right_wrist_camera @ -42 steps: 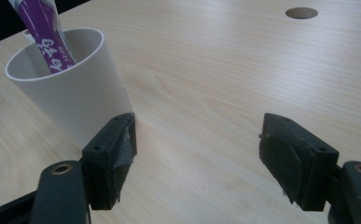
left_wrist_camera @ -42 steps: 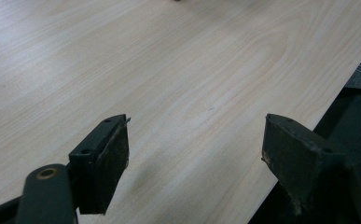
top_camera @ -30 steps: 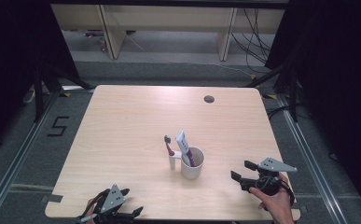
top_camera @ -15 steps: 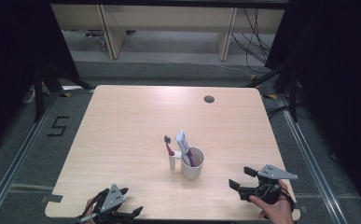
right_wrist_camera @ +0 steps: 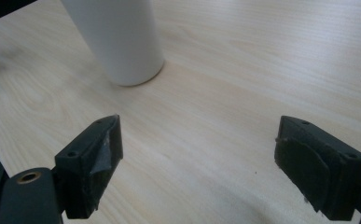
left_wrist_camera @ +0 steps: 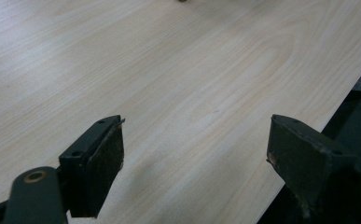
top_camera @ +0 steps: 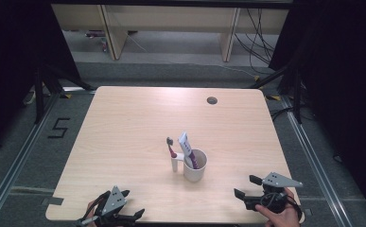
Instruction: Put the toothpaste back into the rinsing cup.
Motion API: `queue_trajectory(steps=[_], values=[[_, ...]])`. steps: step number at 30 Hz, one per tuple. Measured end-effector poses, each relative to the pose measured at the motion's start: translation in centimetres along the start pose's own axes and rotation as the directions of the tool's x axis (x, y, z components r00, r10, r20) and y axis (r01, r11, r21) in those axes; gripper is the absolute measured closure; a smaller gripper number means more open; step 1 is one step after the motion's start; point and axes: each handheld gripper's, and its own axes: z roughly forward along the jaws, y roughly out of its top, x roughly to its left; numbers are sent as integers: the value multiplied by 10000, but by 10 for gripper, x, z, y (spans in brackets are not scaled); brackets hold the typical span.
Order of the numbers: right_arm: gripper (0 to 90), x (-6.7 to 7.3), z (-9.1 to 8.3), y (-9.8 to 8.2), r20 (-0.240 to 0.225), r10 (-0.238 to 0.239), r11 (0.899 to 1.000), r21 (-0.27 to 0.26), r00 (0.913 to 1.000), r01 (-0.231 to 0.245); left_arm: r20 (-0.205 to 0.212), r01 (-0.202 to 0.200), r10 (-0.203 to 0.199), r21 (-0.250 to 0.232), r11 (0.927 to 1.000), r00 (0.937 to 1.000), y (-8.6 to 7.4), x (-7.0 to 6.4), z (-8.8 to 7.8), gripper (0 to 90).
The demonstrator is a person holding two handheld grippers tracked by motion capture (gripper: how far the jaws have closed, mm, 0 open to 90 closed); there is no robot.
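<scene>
A white mug [top_camera: 195, 166] stands in the front middle of the wooden table [top_camera: 138, 123]. A white and purple toothpaste tube [top_camera: 187, 145] sticks out of the mug. A red-handled toothbrush [top_camera: 171, 147] stands upright at the handle side. My left gripper [top_camera: 132, 203] rests at the front left edge, open over bare wood [left_wrist_camera: 194, 144]. My right gripper [top_camera: 245, 186] is at the front right and points toward the mug [right_wrist_camera: 122, 42]. It is open [right_wrist_camera: 197, 140], its jaws have just been opening, and nothing is between them.
A round cable hole [top_camera: 212, 100] sits near the table's far right edge. A "5" mark [top_camera: 60, 127] is on the floor at the left. Shelf legs and cables stand beyond the far edge. The table's front edge runs close under both grippers.
The right gripper has drifted slightly toward the front edge of the table. The left gripper, the mug and its contents have not moved.
</scene>
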Motion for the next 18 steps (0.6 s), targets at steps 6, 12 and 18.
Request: queue_trajectory(steps=[6,12,18], values=[[164,2,-2,-5,-27,-152,9995,260,9999,153,-66,20,-20,3,10000,10000,0,0,1,185],[164,6,-3,-9,11,117,9978,653,9999,-117,-11,40,-40,-9,10000,10000,0,0,0,185],[164,4,-3,-11,256,-538,9952,833,9982,515,-54,36,-36,-4,10000,10000,0,0,1,186]])
